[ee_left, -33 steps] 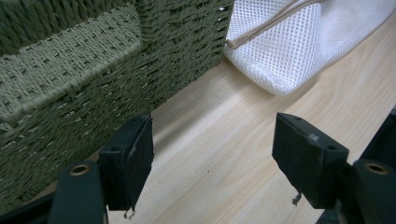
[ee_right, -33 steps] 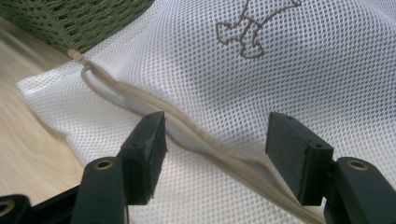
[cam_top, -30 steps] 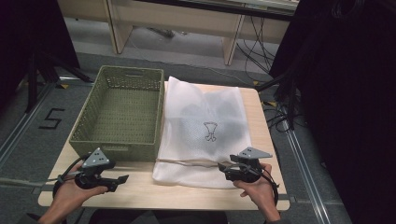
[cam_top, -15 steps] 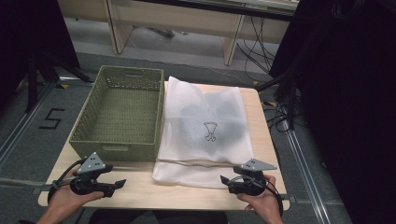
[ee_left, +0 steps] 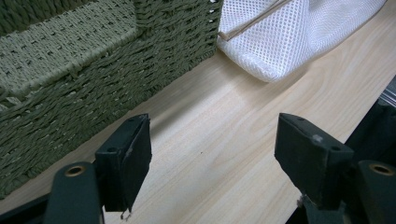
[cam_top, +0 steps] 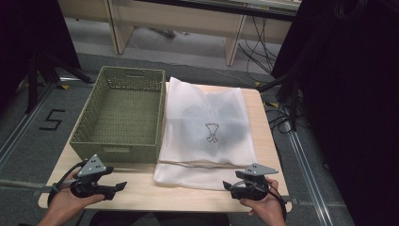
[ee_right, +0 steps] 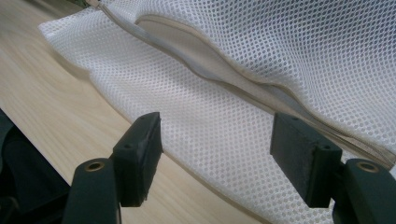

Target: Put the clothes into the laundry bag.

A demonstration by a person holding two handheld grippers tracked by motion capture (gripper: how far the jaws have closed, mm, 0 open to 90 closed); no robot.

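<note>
White mesh laundry bag [cam_top: 207,132] lies flat mid-frame, beside the green basket [cam_top: 123,113]. Right gripper [ee_right: 215,154] jaws apart and just widened, empty, at the bag's near hem; left gripper [ee_left: 212,163] apart, empty. Hem should be pinched squarely, zipper seam [ee_right: 224,77] avoided.

Black "5" [cam_top: 51,120] marked on the grey floor [cam_top: 28,155]

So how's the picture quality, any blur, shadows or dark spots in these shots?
High view: soft overall, the surroundings dark, the table evenly lit. Left gripper view: the basket weave is sharp, with a shadow at its foot. Right gripper view: the mesh bag is crisp, the near jaws slightly soft.
</note>
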